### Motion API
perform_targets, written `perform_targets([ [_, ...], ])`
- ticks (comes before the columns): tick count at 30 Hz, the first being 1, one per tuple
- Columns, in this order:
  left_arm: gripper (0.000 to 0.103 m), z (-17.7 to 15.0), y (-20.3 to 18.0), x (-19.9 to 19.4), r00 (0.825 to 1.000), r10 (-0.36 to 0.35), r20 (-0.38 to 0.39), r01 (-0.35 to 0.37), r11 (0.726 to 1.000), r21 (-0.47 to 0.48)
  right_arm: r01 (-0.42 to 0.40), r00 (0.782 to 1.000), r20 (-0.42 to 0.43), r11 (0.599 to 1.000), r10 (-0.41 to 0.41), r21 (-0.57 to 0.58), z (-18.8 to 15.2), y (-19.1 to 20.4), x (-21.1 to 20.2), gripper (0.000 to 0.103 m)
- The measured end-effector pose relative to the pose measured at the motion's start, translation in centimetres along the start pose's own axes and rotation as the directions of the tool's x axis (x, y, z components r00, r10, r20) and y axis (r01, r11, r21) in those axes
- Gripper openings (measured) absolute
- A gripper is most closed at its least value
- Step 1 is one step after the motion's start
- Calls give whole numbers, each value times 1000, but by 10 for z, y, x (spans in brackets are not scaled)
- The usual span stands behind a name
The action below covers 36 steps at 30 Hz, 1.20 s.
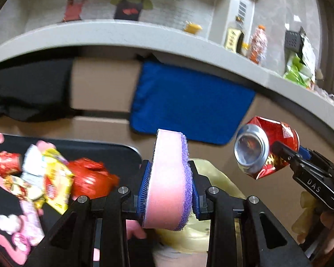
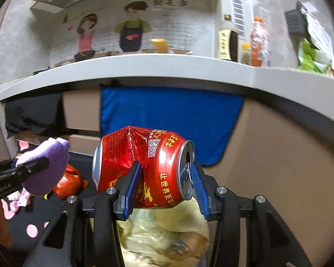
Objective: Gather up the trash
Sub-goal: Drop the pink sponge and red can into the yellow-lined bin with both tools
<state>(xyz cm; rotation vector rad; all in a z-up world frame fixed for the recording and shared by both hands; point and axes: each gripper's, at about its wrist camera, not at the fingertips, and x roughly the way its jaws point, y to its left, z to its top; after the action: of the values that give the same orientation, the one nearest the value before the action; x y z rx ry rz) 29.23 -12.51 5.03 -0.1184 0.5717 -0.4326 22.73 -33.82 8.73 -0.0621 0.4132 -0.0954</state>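
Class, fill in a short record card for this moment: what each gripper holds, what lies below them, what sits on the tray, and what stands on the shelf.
left gripper: shut on pink and purple sponge
right gripper: shut on crushed red can, held sideways
below grippers: yellowish bag, looks open
black tray: red and yellow wrappers
shelf: orange bottle, yellow cup
hanging under shelf: blue cloth
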Motion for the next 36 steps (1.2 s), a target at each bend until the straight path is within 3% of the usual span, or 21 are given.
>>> perform_targets([
  [10, 33, -28, -30, 85, 978, -111, -174, 109, 994, -22, 97, 994, -58, 995, -96, 16, -23, -40, 27, 42],
  [15, 34, -33, -35, 114, 969, -132, -209, 133, 991, -7, 106, 991, -88, 994, -103, 37, -30, -47, 41, 42],
  [19, 56, -32, -28, 120, 959, -176, -224, 180, 984, -1, 101, 990, -103, 993, -95, 54, -35, -45, 52, 42],
  [24, 57, -18, -1, 104, 972, -124, -201, 121, 992, -26, 70, 990, -123, 996, -64, 51, -42, -25, 66, 42],
  [29, 57, -10, 28, 73, 990, 1, -139, -2, 1000, -3, 20, 990, -138, 999, -14, 46, -48, 2, 78, 38],
  [32, 57, -9, 43, 56, 993, 38, -112, -38, 999, -3, -40, 988, -147, 997, 48, 62, -52, 13, 84, 41],
  [36, 57, -15, 62, 38, 992, 74, -105, -76, 997, -17, -49, 984, -168, 996, 61, 78, -54, 26, 88, 45],
])
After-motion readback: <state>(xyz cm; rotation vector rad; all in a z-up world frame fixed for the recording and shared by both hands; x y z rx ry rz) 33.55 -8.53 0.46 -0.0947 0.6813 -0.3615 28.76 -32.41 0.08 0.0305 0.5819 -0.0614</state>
